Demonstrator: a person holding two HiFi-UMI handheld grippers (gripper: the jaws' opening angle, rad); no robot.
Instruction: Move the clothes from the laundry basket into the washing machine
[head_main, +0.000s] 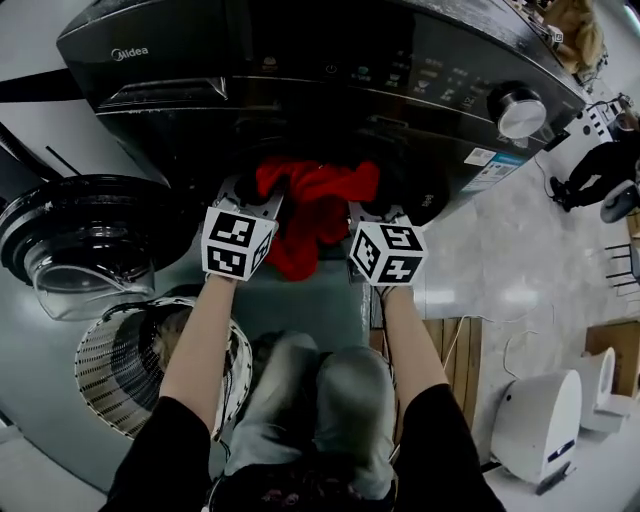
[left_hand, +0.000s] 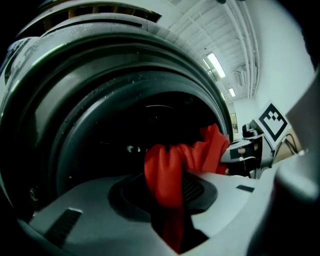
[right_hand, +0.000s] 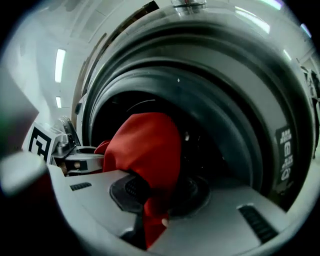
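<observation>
Red garment (head_main: 318, 215) stretched before the washing machine (head_main: 300, 60) mouth at 12 o'clock in head view, seemingly not yet in the drum. Left gripper (left_hand: 170, 200) and right gripper (right_hand: 155, 200) each clamp a fold. Laundry basket (head_main: 105, 385) at 8 o'clock; remaining load unclear.

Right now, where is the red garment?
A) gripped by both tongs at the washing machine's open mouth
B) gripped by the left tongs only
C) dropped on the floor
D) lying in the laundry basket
A: the red garment is pinched in the left tongs and the right tongs, stretched between them in front of the washing machine's dark drum.
</observation>
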